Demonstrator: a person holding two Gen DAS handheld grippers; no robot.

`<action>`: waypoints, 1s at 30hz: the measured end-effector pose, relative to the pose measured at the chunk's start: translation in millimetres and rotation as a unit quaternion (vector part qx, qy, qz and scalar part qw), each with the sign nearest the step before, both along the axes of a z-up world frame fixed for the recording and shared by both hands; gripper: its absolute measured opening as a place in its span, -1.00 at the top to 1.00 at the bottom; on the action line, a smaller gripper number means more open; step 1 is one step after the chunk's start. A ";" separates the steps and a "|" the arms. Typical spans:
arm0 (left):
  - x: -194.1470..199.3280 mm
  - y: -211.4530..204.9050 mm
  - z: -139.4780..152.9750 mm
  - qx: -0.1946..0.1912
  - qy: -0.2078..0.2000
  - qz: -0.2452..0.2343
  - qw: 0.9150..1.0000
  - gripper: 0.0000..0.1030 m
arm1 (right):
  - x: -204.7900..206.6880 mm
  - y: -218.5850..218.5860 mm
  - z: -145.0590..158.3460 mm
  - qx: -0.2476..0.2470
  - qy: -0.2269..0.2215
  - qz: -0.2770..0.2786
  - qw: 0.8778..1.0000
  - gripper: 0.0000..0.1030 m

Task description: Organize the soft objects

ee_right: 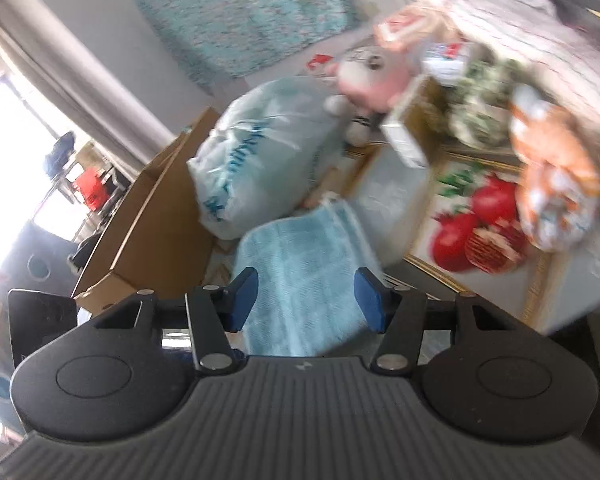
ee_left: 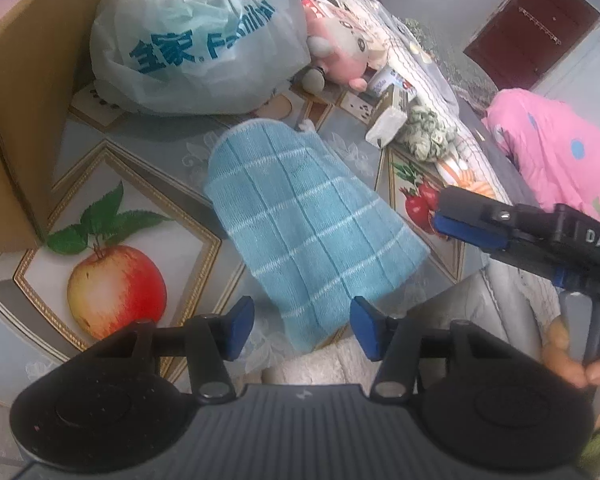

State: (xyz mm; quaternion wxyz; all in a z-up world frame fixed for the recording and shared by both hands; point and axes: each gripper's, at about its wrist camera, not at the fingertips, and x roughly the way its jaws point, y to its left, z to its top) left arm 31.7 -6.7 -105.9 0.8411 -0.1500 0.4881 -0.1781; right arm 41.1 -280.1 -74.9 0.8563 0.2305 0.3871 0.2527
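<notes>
A blue checked cloth [ee_left: 304, 216] lies flat on the fruit-print tablecloth [ee_left: 148, 168], its near end hanging over the table edge. My left gripper [ee_left: 302, 328] is open and empty, its fingers just short of the cloth's near end. My right gripper [ee_right: 306, 298] is open and empty above the same cloth [ee_right: 304, 272]; it also shows in the left wrist view [ee_left: 452, 220] at the cloth's right. A pink plush toy [ee_left: 340, 52] lies at the back; it is blurred in the right wrist view [ee_right: 368, 76].
A cardboard box [ee_left: 24, 92] stands at the left. A knotted plastic bag [ee_left: 196, 40] sits behind the cloth. Small cartons [ee_left: 388, 100], a green knitted piece [ee_left: 428, 132] and folded bedding [ee_left: 420, 76] lie at the back right. Pink fabric [ee_left: 552, 148] is at the right.
</notes>
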 end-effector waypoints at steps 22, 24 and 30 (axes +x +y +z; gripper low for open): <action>6.7 -6.3 -6.0 -0.019 -0.022 -0.015 0.999 0.27 | 32.5 42.6 -51.8 0.096 0.120 0.061 0.986 0.00; 4.9 -4.7 -5.5 -0.021 -0.024 -0.015 0.999 0.17 | 33.1 41.3 -54.7 0.121 0.130 0.062 0.982 0.00; 2.3 -1.0 -6.1 -0.027 -0.021 -0.014 0.999 0.04 | 33.1 39.2 -57.8 0.139 0.143 0.055 0.978 0.07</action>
